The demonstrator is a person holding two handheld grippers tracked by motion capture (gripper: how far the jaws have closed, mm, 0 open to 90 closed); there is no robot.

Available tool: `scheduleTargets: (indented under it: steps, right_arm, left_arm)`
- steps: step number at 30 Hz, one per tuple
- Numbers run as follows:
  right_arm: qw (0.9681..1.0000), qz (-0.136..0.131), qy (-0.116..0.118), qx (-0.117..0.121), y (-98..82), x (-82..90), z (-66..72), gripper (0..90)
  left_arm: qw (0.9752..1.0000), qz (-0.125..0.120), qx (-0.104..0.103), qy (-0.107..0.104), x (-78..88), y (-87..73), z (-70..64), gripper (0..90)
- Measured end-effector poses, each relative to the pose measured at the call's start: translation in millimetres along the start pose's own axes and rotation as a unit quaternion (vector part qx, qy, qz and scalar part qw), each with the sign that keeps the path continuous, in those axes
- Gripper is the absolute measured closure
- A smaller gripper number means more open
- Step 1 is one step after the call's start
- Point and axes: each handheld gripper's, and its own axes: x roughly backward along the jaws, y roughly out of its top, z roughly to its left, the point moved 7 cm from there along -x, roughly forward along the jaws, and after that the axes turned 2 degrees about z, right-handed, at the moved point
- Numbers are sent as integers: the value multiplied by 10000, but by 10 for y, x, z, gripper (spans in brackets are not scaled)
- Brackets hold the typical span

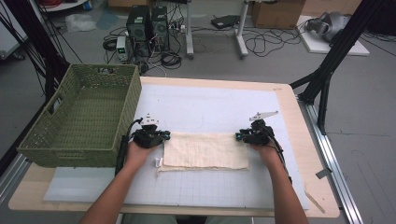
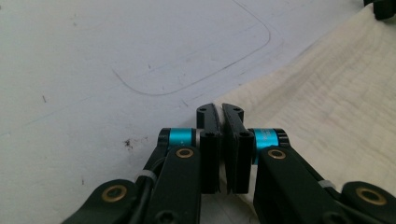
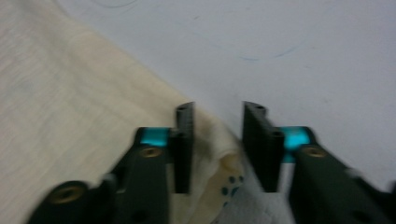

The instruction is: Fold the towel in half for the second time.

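**Both tools at the far corners of a folded cream cloth**

Forearms enter from the bottom edge of the high view and reach up to the middle of the frame, each hand carrying a tool. Between them lies the cream cloth [image 1: 205,150], folded into a flat rectangle on the white grid mat [image 1: 196,191] that covers the wooden worktop [image 1: 322,205]. A small white tag [image 1: 158,162] pokes out at the cloth's lower left corner.

Sitting at the cloth's upper left corner in the high view is the left tool [image 1: 164,136]. In the left gripper view its jaws are pressed nearly together at lower centre, with a thin edge of the cloth [image 2: 327,107] pinched between the pads; the rest of the fabric spreads toward the right side of that frame over the white mat [image 2: 93,70].

At the cloth's upper right corner is the right tool [image 1: 239,136]. In the right gripper view, which is blurred, its jaws stand part way apart with the bunched corner of the cloth [image 3: 70,93] lying between them; the left jaw rests against the fabric, while the right jaw stands clear of it over bare mat, so the pads are not clamped on it.

A green woven basket [image 1: 46,135] occupies the left of the high view, just beside the left hand, apart from the cloth.
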Motion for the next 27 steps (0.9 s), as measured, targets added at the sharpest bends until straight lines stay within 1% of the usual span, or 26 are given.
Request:
scheduleTargets:
  steps: [1, 2, 3, 5, 6, 7, 8, 10, 12, 13, 14, 15, 17, 18, 20, 21, 23, 26, 27]
  right_arm:
    - [10000, 31, 51, 24, -10, 5, 15, 812]
    - [9999, 23, 106, -5, -8, 8, 22, 840]
    - [9999, 27, 106, -21, -8, 9, 23, 848]
    - [10000, 25, 78, 23, -4, 10, 22, 854]
    - [10000, 19, 31, 36, 1, 12, 26, 857]
    - [9999, 4, -32, 108, 12, 15, 23, 858]
    - [9999, -40, -96, 130, 27, 24, 26, 859]
    - [9994, -147, -228, 229, 65, 51, 25, 860]
    - [9981, -291, -387, 370, 108, 71, 23, 859]
    - [9976, -324, -432, 441, 121, 77, 29, 859]
    - [9973, -342, -472, 453, 127, 80, 33, 859]
    - [9973, -372, -460, 445, 131, 80, 38, 859]
    - [9968, -447, -500, 441, 126, 94, 42, 859]
    - [9967, -473, -499, 432, 119, 105, 50, 858]
    - [9968, -441, -476, 474, 104, 125, 65, 858]
    - [9967, -437, -473, 501, 98, 143, 78, 857]
    - [9959, -549, -470, 552, 109, 184, 97, 858]
    - [9955, -632, -416, 571, 107, 237, 153, 857]
    - [9952, -670, -404, 593, 102, 255, 172, 857]
  left_arm:
    - [10000, -24, 21, -14, 3, -3, 2, 850]
    - [10000, -40, 49, -14, 8, -5, 4, 849]
    - [10000, -50, 37, -19, 15, -4, 10, 849]
    - [9999, -96, 26, 12, 29, 7, 21, 851]
    - [9999, -146, 30, 29, 43, 20, 31, 853]
    - [9997, -244, 58, 61, 55, 41, 42, 854]
    - [9993, -342, 100, 94, 68, 63, 52, 855]
    - [9985, -499, 174, 154, 89, 103, 74, 857]
    - [9977, -610, 219, 176, 99, 124, 93, 857]
    - [9976, -617, 268, 166, 94, 122, 94, 858]
    - [9978, -585, 269, 155, 89, 113, 94, 858]
    - [9980, -557, 273, 131, 86, 106, 86, 857]
    - [9983, -541, 201, 105, 108, 107, 69, 857]
    - [9980, -605, 175, 88, 129, 121, 54, 856]
    - [9975, -693, 76, 84, 171, 147, 21, 854]
    - [9974, -718, 67, 76, 190, 155, 6, 854]
    - [9971, -762, 35, 40, 230, 156, -22, 855]
    - [9967, -812, -74, -8, 306, 132, -80, 853]
    - [9969, -783, -115, -41, 332, 125, -108, 852]
